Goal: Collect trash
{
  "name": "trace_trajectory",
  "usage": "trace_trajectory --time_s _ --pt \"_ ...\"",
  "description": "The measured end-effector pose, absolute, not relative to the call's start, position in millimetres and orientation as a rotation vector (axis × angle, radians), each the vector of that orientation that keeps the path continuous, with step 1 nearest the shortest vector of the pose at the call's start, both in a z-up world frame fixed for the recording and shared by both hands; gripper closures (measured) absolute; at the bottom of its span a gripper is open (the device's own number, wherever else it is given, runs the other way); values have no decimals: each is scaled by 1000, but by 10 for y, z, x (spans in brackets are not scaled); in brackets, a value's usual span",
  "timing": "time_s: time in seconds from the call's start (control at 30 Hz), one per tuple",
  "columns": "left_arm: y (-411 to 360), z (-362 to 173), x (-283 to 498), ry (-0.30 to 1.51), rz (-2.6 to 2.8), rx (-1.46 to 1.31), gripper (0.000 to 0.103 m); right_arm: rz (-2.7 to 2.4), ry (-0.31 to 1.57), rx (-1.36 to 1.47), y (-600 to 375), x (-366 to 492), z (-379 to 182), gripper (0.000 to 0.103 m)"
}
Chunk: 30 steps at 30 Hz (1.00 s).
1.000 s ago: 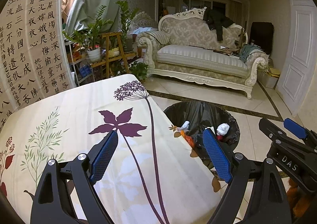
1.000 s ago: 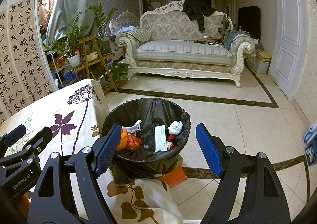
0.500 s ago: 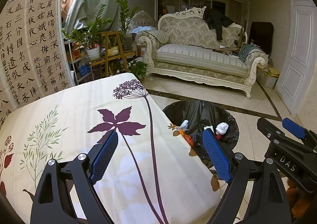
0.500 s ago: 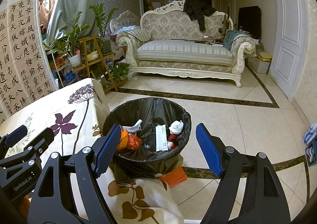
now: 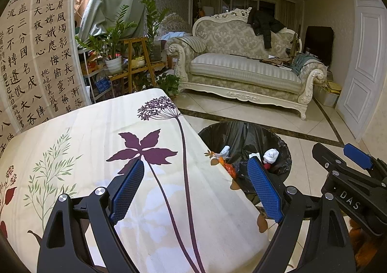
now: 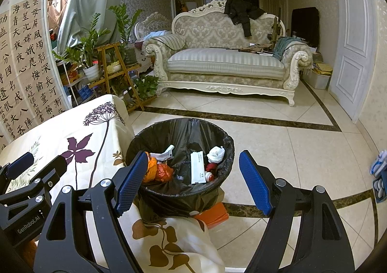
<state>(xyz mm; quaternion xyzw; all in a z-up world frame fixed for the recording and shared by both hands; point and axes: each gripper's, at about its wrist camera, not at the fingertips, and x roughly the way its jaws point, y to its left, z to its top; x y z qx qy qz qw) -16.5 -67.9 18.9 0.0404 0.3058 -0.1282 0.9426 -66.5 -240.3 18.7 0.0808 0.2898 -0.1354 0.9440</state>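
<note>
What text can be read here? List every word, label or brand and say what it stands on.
"DAS": on the right gripper, seen from the left wrist view.
"GenRobot.AI": on the left gripper, seen from the right wrist view.
Chinese calligraphy in columns, including "不轉", "夜夜心", "長河": on the wall scroll.
Print on the white packet in the trash bin: too small to read.
</note>
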Motion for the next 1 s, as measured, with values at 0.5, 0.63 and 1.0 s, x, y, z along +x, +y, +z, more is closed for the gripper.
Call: trace_trajectory --time_s 0.5,0.63,1.0 --pt "-710 157 -170 629 -260 89 18 -276 591 164 -2395 -662 191 27" --pt "-709 161 -168 628 -258 87 18 -275 592 164 -2393 -664 195 27" --pt "-701 180 -175 639 -290 63 18 -276 591 164 -2386 -658 199 27"
